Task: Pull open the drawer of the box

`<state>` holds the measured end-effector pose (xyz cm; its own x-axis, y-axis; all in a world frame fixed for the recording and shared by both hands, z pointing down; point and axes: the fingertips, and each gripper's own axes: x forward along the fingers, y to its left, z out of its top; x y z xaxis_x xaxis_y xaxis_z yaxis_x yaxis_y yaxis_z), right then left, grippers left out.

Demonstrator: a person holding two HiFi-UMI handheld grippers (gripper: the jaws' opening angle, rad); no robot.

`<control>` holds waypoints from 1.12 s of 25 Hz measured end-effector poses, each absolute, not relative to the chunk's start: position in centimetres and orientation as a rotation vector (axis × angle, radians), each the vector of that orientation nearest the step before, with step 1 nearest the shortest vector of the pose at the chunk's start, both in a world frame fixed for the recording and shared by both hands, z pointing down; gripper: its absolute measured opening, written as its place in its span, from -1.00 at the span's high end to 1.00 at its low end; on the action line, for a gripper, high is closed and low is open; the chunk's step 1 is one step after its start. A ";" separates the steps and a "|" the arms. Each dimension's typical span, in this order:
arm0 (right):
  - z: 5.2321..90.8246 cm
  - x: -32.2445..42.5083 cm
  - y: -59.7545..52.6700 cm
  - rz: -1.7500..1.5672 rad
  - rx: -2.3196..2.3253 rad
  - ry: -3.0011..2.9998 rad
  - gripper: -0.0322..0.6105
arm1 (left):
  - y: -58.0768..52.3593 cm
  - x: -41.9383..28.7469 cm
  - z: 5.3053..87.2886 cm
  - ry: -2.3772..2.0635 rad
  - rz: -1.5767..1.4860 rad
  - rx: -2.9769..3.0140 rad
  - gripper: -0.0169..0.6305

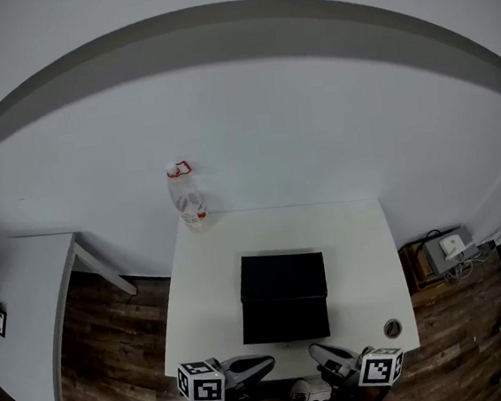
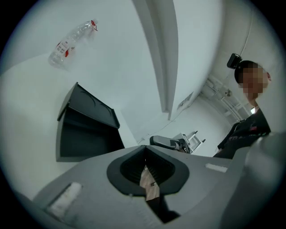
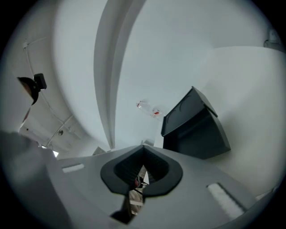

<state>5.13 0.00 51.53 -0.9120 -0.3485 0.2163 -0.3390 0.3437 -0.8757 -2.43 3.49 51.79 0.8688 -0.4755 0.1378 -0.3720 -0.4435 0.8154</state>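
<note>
**Both grippers clenched and empty, short of the black box**

Left gripper [image 1: 266, 363]: jaws pressed together at the tips, nothing between them. It sits at the near edge of the white table [image 1: 363, 254], pointing in toward its partner, with its marker cube on the outer side. It is not touching the box.

Right gripper [image 1: 315, 352]: also clenched, with the pads meeting and nothing held. It is close beside the left gripper, the two tips near each other but apart. It is clear of the box as well.

Box [image 1: 285, 307]: black, in the middle of the table, just ahead of both grippers and roughly centred between them. Its dark front face is turned toward them. In the left gripper view the top panel overhangs a shadowed front. I cannot make out the drawer on that dark face, or tell whether it is pulled out at all.

Bottle [image 1: 186, 197]: clear plastic with a red cap and a red label. It is well beyond the left gripper, past the box, at the far left edge of the table.

A small round thing [image 1: 392, 327] lies on the table just ahead of the right gripper, on its outer side.

Wood floor [image 1: 114, 343] shows below both grippers. A second white table [image 1: 28, 290] stands far off to the left gripper's outer side. The left gripper view also takes in a person [image 2: 248, 127] in dark clothes, standing well off beyond the right gripper.
</note>
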 end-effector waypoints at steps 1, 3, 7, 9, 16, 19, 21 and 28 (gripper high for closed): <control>50.7 4.8 0.3 -1.641 -0.628 2.598 0.89 | 4.0 -1.9 51.3 -0.602 -0.175 2.070 0.93; 49.2 4.4 1.0 -1.599 -0.580 2.637 0.89 | 4.6 -1.1 50.6 -0.581 -0.231 2.045 0.93; 47.6 4.0 2.3 -1.539 -0.525 2.694 0.89 | 5.2 -0.7 50.4 -0.569 -0.266 2.010 0.93; 47.7 4.0 2.7 -1.536 -0.506 2.700 0.89 | 5.4 -0.5 50.4 -0.558 -0.265 2.006 0.93; 47.9 3.9 4.0 -1.579 -0.464 2.683 0.89 | 5.5 -0.1 50.1 -0.572 -0.200 2.056 0.93; 47.9 3.7 4.1 -1.580 -0.452 2.690 0.89 | 5.7 0.2 50.1 -0.562 -0.170 2.071 0.93; 47.9 3.7 4.3 -1.586 -0.447 2.688 0.89 | 6.2 0.7 50.2 -0.551 -0.161 2.068 0.93; 48.3 3.5 4.5 -1.593 -0.436 2.694 0.89 | 6.3 0.6 50.5 -0.555 -0.164 2.054 0.93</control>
<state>3.51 4.46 48.30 -0.9617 -0.2262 0.1548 -0.2446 0.4536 -0.8570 0.58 6.31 50.47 0.8874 -0.4486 0.1065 -0.3189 -0.4303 0.8445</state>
